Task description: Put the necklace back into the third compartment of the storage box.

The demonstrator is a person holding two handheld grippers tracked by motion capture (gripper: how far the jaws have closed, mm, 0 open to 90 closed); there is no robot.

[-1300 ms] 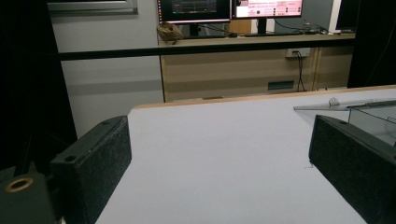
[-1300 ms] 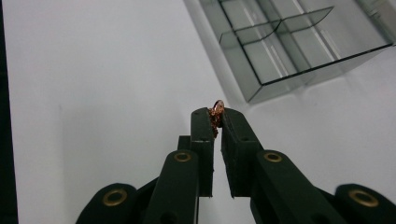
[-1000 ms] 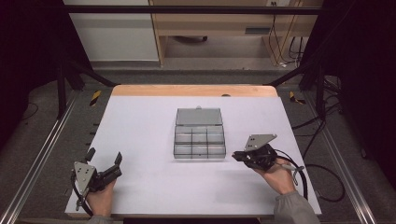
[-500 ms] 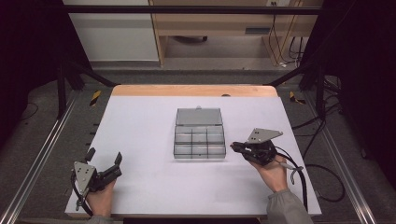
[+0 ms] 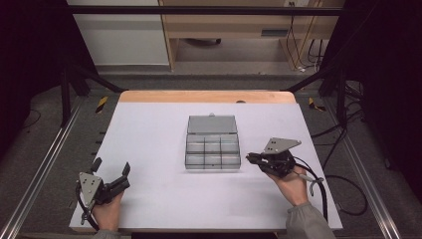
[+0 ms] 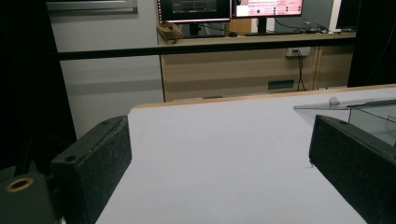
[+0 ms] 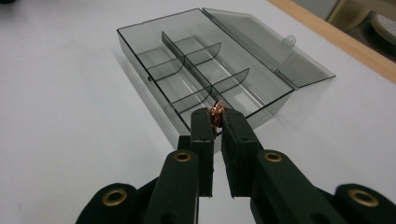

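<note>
A clear smoky plastic box (image 5: 213,149) sits near the middle of the white table (image 5: 149,134), its hinged lid (image 5: 212,124) swung fully back and lying flat on the far side. Inside, dividers split the box into compartments; those visible in the right gripper view look empty. The right gripper (image 5: 251,159) is held just beside the box's right front corner, jaws pointing toward it. In the right gripper view its jaws are closed on a small coppery piece (image 7: 216,112), pinched at the very tips; the piece looks like a tangle of reddish metal, too small to identify further. In that view the piece sits over the near edge of the box, in front of the nearest compartment; whether it touches the wall cannot be told. The left gripper (image 5: 110,172) rests at the near left corner of the table, well apart from the box, its jaws spread wide with nothing between them; its own view looks across bare table surface, with the box edge at the right. Beyond the table stands a wooden desk (image 6: 252,65) carrying lit monitors (image 6: 231,6).
</note>
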